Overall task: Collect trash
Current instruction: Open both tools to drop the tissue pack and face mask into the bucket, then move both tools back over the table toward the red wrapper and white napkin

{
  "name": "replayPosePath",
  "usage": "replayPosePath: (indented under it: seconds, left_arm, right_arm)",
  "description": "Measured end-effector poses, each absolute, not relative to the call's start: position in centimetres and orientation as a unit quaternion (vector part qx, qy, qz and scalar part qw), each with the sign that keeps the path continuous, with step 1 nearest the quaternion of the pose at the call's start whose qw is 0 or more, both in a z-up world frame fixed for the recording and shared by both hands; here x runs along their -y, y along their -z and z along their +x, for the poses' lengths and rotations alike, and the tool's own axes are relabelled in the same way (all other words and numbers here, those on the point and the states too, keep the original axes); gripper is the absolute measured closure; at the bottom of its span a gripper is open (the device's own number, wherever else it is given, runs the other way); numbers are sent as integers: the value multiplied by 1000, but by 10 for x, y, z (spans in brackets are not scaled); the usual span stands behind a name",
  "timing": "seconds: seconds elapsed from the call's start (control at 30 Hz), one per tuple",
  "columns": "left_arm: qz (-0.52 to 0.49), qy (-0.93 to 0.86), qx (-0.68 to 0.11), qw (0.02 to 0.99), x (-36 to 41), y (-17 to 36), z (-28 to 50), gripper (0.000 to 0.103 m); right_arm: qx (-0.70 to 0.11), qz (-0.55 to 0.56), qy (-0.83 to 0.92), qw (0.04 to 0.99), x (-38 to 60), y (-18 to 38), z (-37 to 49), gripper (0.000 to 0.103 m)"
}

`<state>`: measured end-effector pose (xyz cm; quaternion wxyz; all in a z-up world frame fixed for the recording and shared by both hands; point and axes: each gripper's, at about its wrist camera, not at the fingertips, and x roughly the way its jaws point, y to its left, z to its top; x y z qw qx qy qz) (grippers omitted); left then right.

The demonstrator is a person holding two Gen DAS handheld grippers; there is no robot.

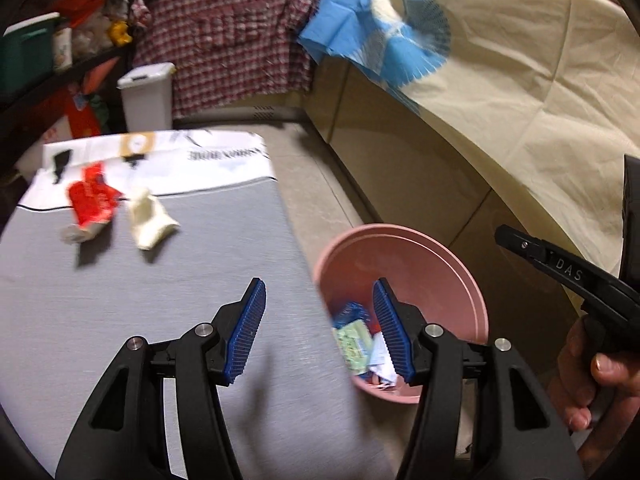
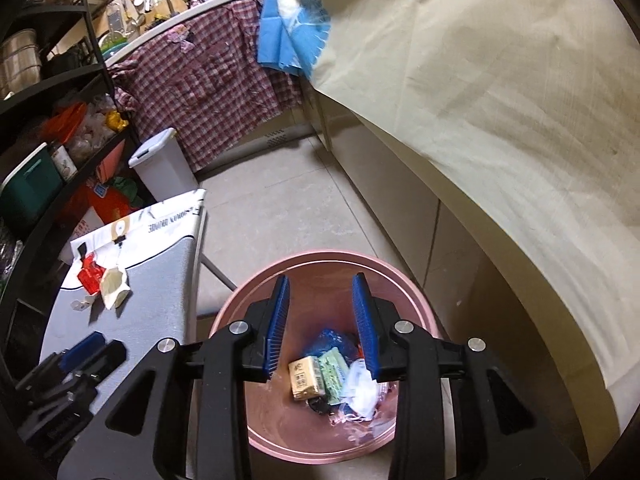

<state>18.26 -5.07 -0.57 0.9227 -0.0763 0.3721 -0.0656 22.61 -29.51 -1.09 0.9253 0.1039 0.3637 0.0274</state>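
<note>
From my left wrist camera I see the left tongs (image 1: 320, 300) spread wide with nothing between the blue pads, hanging over the near right edge of the grey surface (image 1: 140, 300). Farther back on that surface lie a crumpled red wrapper (image 1: 92, 200) and, just beside it to the right, a cream crumpled packet (image 1: 150, 220); the picture is blurred, so I cannot tell whether the two touch. Off the right edge stands the pink bin (image 1: 400, 264) on the floor, and I catch only a slice of its contents past my right pad. At the far right this view alone shows the person's hand (image 1: 600, 380) gripping the handle of the other tool. A white lidded container (image 1: 148, 96) stands on the floor beyond the surface. From my right wrist camera the right tongs (image 2: 322, 320) are also open and empty, held directly above the pink bin (image 2: 320, 260), and here I look straight down into it: a tan carton (image 2: 306, 378), a green packet (image 2: 334, 372), something blue (image 2: 330, 340) and white crumpled paper (image 2: 362, 388) lie at the bottom. The grey surface (image 2: 152, 312) sits to the left, with the red wrapper (image 2: 91, 276) and cream packet (image 2: 115, 286) overlapping from this angle, and the left tongs (image 2: 80, 356) show at the lower left, too sidelong to judge their opening. The white container (image 2: 160, 160) appears again by the plaid cloth (image 2: 208, 92).
</note>
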Motion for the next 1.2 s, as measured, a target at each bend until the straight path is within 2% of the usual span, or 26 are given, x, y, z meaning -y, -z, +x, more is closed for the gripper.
replayPosePath:
  seconds: [0.37,0.53,0.6,1.2]
  left_arm:
    - [-84,-5,-336,938,-47,-20,149,49]
    - [-115,-58,-325,937,-94,-8,140,50]
    - [-127,-71,-326,934,-106,-2,139,53]
    - [-138,-87,-319,934,-153,21,167,54]
  right_arm:
    - [-347,93,-95,928,239,4,209,69]
    - [-333,100,-143,927,206,2,199,69]
    - [-329,95,-166,925,191,1,195,70]
    - [-350,77,-270,894,84,18,227,73]
